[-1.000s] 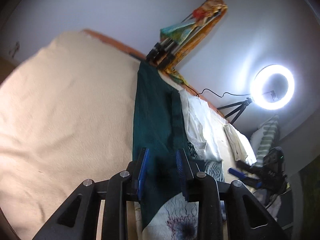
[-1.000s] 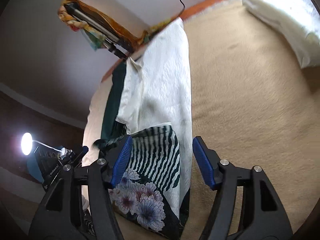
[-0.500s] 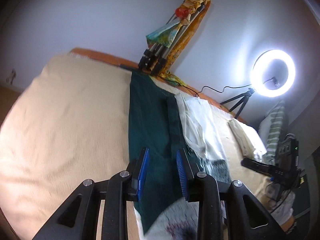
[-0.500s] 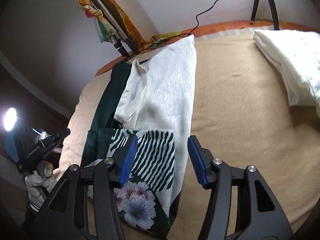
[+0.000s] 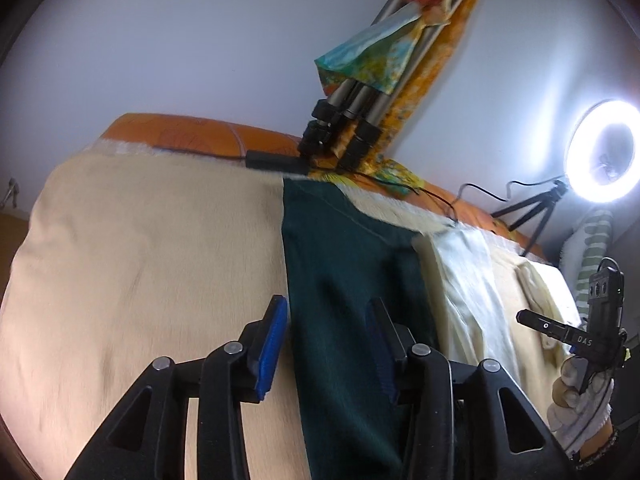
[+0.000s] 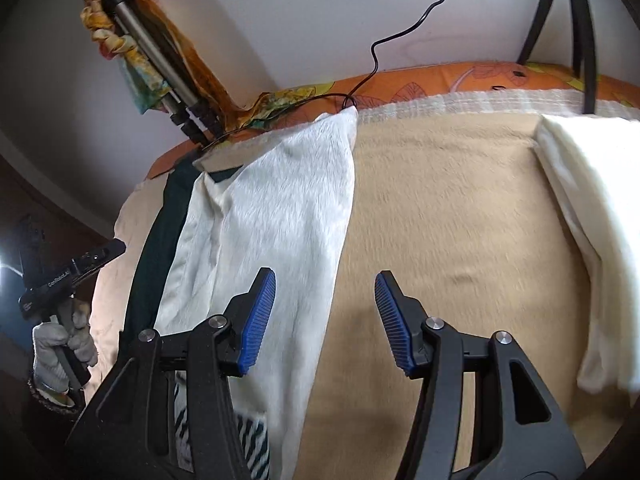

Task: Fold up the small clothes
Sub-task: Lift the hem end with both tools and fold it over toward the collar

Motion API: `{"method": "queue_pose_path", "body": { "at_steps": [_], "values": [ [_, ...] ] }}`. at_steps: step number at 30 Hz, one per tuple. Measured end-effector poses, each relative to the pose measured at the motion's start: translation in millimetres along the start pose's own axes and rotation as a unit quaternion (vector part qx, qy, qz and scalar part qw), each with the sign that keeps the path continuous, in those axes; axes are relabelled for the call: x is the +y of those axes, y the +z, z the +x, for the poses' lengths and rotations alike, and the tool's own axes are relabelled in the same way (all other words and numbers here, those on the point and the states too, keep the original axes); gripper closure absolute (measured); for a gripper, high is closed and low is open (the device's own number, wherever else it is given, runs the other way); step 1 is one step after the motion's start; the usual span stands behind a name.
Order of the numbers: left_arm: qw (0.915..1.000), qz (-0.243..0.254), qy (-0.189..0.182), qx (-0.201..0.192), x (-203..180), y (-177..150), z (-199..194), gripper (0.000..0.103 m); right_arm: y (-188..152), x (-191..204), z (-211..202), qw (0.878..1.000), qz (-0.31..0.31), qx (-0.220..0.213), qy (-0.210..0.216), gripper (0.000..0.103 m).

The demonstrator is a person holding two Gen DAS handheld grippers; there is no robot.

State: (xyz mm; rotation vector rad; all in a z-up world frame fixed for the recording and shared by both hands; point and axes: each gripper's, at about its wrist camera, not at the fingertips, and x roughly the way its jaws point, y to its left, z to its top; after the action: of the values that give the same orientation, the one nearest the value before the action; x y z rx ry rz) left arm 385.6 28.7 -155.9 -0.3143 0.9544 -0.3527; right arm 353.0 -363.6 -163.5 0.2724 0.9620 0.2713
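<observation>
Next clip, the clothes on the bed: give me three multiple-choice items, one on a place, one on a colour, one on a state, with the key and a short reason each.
1. Where does the dark green garment lie relative to the white garment?
A. on the white garment's left
B. on its right
C. wholly on top of it

2. What colour are the pads on the gripper fingers?
A. red
B. blue
C. yellow

3. How does the right gripper stand?
A. shut on the white garment
B. shut on the blanket
C. open, holding nothing

Key:
1 A: in the right wrist view the green strip runs along the white garment's left edge.
2 B: ribbed blue pads show on both grippers.
3 C: its fingers stand wide apart, the tan blanket showing between them.
</observation>
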Motion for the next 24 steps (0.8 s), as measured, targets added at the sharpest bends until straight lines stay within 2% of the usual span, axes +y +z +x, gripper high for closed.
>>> {"method": "queue_pose_path", "body": {
  "at_steps": [9, 15, 16, 17, 19, 21, 24],
  "values": [
    [0.9998, -0.006, 0.013, 0.017, 15, 33, 57, 0.059, 47, -10, 44, 1.000, 0.014, -0.016, 0.003, 0.047],
    [0.9998, 0.017, 0.004, 0.003, 5, 45, 74, 0.059, 78, -16, 60, 0.998, 0.032, -0.046, 0.013, 0.047],
    [0.9998, 0.021, 0.004, 0.002, 3, 46, 77, 0.062, 81, -15, 63, 0.998, 0.032, -0.049, 0.017, 0.047],
    [0.9996, 0.029, 0.007, -0.002, 0, 46, 79, 0.070, 84, -14, 66, 0.998, 0.031, -0.053, 0.019, 0.049],
    [0.9987, 0.046, 0.019, -0.005, -5, 45, 84, 0.082, 87, -9, 74, 0.998, 0.026, -0.051, 0.025, 0.067],
    [0.9985, 0.053, 0.016, -0.004, -9, 47, 86, 0.099, 86, -5, 81, 0.999, 0.016, -0.043, 0.022, 0.092],
    [0.9978, 0.064, 0.016, -0.008, -14, 47, 85, 0.103, 81, 5, 78, 0.998, -0.005, -0.056, 0.012, 0.096]
  ]
}}
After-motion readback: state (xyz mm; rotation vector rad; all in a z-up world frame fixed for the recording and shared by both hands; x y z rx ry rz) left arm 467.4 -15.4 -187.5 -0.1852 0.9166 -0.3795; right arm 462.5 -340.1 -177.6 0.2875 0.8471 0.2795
